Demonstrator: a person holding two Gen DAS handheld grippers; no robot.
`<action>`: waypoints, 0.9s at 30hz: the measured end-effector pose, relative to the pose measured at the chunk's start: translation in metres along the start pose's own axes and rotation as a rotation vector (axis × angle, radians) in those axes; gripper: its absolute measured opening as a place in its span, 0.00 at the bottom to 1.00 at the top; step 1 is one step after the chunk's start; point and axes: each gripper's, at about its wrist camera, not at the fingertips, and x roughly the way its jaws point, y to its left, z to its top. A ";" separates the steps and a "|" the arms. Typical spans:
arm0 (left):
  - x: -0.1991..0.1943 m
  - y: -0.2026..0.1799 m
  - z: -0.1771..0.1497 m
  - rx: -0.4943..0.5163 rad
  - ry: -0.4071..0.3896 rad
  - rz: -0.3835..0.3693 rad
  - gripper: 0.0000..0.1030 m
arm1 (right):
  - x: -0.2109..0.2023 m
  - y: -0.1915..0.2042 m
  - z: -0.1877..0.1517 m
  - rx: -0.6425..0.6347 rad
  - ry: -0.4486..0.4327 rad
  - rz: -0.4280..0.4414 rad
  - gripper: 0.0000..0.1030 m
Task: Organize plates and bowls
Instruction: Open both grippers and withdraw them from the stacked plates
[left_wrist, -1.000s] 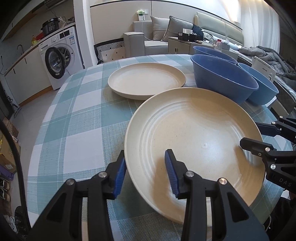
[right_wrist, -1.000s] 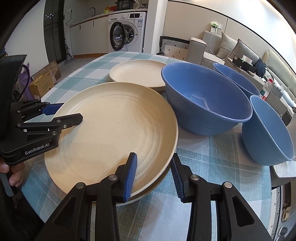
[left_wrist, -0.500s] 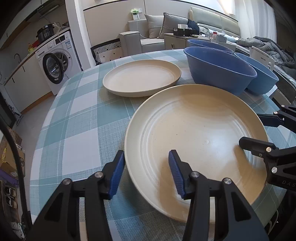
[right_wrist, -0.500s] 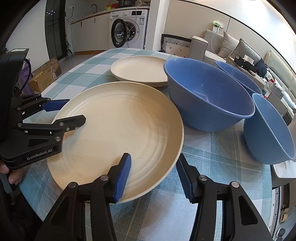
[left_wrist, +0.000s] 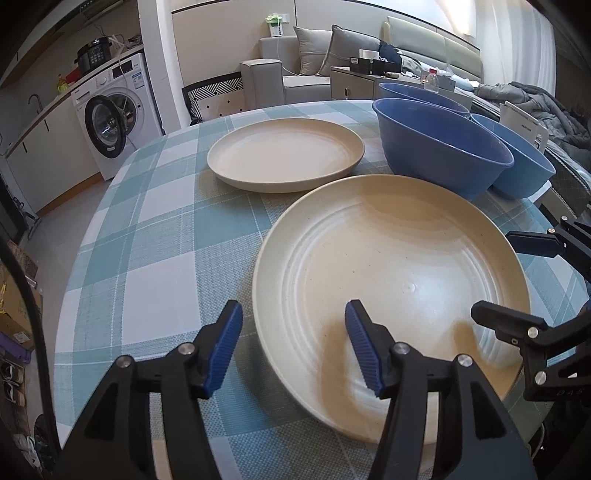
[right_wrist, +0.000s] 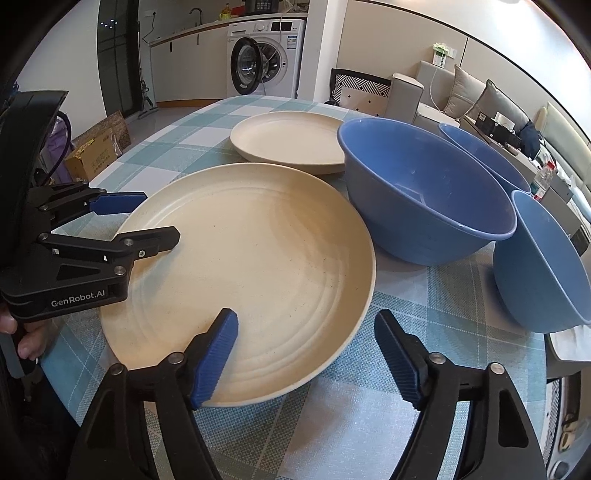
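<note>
A large cream plate (left_wrist: 391, 280) lies flat on the checked tablecloth, also in the right wrist view (right_wrist: 243, 266). My left gripper (left_wrist: 293, 349) is open, its jaws either side of the plate's near-left rim. My right gripper (right_wrist: 306, 356) is open astride the plate's opposite rim; it also shows in the left wrist view (left_wrist: 517, 280). A smaller cream plate (left_wrist: 286, 153) lies behind. A big blue bowl (right_wrist: 424, 192) stands beside the large plate, with two more blue bowls, one behind it (right_wrist: 484, 155) and one to its right (right_wrist: 539, 262).
The round table (left_wrist: 122, 280) has a teal and white checked cloth. Its edge is close behind both grippers. A washing machine (left_wrist: 118, 114), a sofa (left_wrist: 314, 66) and a low cabinet stand beyond the table. A cardboard box (right_wrist: 99, 151) is on the floor.
Both grippers opened wider and let go of the large plate's rim. The plate now lies flat on the cloth. Both grippers drew back slightly.
</note>
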 end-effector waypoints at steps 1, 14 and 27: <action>-0.001 0.001 0.000 -0.007 -0.002 -0.003 0.60 | -0.001 0.000 0.000 0.001 -0.006 -0.002 0.80; -0.017 0.010 0.004 -0.049 -0.052 -0.007 0.83 | -0.034 -0.005 0.015 0.009 -0.145 0.002 0.98; -0.047 0.017 0.013 -0.085 -0.151 -0.023 1.00 | -0.059 -0.014 0.035 0.028 -0.249 0.013 0.99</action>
